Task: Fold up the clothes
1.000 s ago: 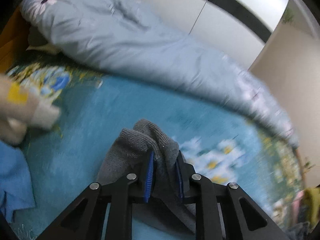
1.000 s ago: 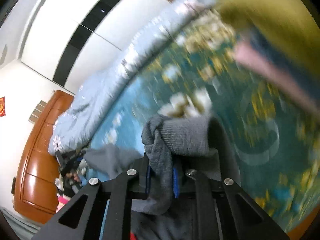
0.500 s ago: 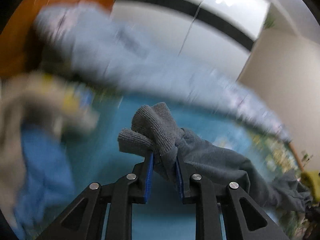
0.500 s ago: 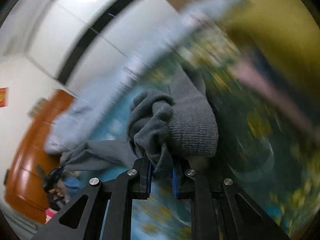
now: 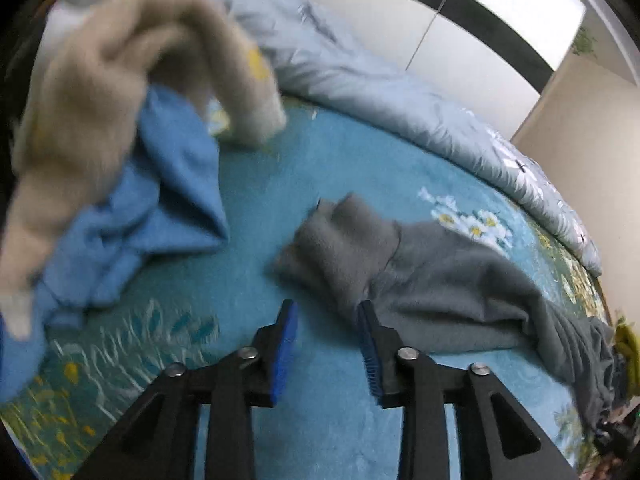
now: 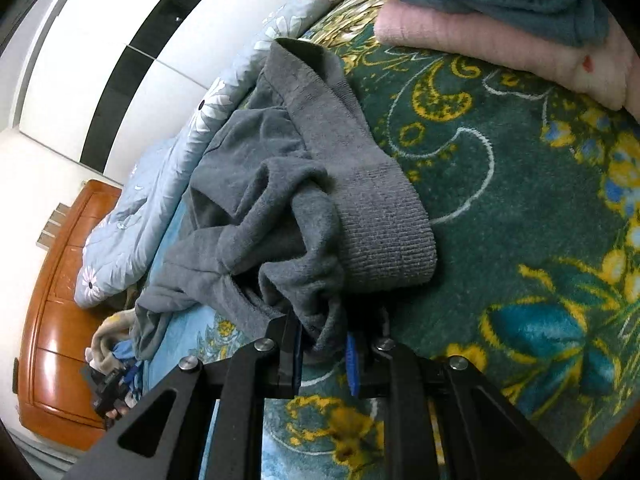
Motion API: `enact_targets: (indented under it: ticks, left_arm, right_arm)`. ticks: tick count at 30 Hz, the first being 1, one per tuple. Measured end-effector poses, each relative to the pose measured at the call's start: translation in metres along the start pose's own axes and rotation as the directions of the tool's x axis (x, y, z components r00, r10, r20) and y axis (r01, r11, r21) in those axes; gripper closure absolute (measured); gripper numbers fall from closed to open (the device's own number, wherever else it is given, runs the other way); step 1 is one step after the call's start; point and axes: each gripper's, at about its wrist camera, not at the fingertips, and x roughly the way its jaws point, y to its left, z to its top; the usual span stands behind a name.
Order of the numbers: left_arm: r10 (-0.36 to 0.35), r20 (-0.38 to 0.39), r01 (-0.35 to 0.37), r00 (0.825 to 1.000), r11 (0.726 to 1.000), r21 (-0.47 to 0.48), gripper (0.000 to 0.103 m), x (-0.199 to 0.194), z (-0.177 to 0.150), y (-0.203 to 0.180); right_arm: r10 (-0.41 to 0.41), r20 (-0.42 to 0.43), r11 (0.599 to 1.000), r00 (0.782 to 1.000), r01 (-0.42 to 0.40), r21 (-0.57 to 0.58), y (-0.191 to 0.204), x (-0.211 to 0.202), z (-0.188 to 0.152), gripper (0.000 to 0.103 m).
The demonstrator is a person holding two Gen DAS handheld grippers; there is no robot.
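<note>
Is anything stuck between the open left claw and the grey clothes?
Nothing visible is. The left gripper has just opened, and the grey garment lies right past its fingertips on the teal blanket. The blue cloth sits off to one side.

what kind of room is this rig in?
Most likely a bedroom. The clothes lie on a bed with a teal floral blanket, a pale blue quilt bunched along its far side, a wooden headboard at one end, and white wardrobe-like panels behind.

Grey garment (image 5: 448, 280) on teal floral blanket (image 5: 280, 184), pale-blue flowered duvet (image 5: 360, 80).
</note>
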Motion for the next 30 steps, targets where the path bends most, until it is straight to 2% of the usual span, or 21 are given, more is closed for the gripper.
enact_targets:
  ticks: [1,6,11,12,13,14,17,22,25,27,29,30]
  left_arm:
    - [0.008,0.004,-0.008,1.000,1.000,0.006,0.044,0.002,0.007,-0.003]
    - [0.002,0.010,-0.003,1.000,1.000,0.013,0.044,0.035,0.049,-0.019]
    - [-0.026,-0.101,0.018,0.995,0.997,-0.079,0.045,0.083,0.066,-0.018]
    - [-0.034,-0.116,0.023,0.993,0.995,-0.093,0.061,0.086,0.065,-0.018]
    - [-0.033,-0.128,0.020,0.991,0.995,-0.101,0.089,0.088,0.062,-0.017]
    - [-0.025,-0.135,0.010,0.991,0.994,-0.107,0.093,0.087,0.058,-0.017]
    - [-0.043,-0.095,0.032,0.995,0.992,-0.121,0.095,0.075,0.048,-0.016]
    - [-0.162,0.004,0.162,0.987,0.979,-0.126,0.096,0.027,0.052,-0.025]
    - [-0.239,0.101,0.247,0.966,0.967,-0.068,0.096,-0.024,0.058,-0.034]
    - [-0.304,0.178,0.312,0.936,0.950,-0.020,0.096,-0.065,0.059,-0.035]
    - [-0.363,0.253,0.365,0.897,0.930,0.038,0.096,-0.107,0.057,-0.034]
    - [-0.369,0.278,0.366,0.887,0.928,0.063,0.100,-0.124,0.051,-0.031]
  right_arm:
    - [-0.003,-0.003,1.000,1.000,0.003,-0.005,0.002,-0.001,0.000,0.084]
    - [-0.018,0.000,1.000,1.000,0.018,-0.022,0.013,-0.007,-0.005,0.082]
    - [-0.052,0.015,0.998,0.999,0.052,-0.032,0.012,-0.022,-0.010,0.081]
    - [-0.057,0.021,0.998,0.998,0.058,-0.032,0.011,-0.026,-0.010,0.081]
    - [-0.063,0.032,0.998,0.998,0.064,-0.030,0.009,-0.032,-0.011,0.081]
    - [-0.065,0.043,0.998,0.997,0.066,-0.024,0.007,-0.038,-0.012,0.080]
    - [-0.071,0.067,0.997,0.995,0.071,-0.005,0.000,-0.054,-0.013,0.080]
    - [-0.065,0.095,0.998,0.993,0.066,-0.006,-0.002,-0.074,-0.015,0.080]
    - [-0.038,0.113,0.999,0.993,0.040,-0.017,0.001,-0.082,-0.019,0.080]
    - [-0.026,0.113,0.999,0.993,0.029,-0.025,0.002,-0.083,-0.023,0.080]
    - [-0.019,0.107,0.999,0.994,0.023,-0.029,0.002,-0.080,-0.029,0.080]
    - [-0.014,0.103,0.999,0.995,0.017,-0.027,0.000,-0.079,-0.031,0.080]
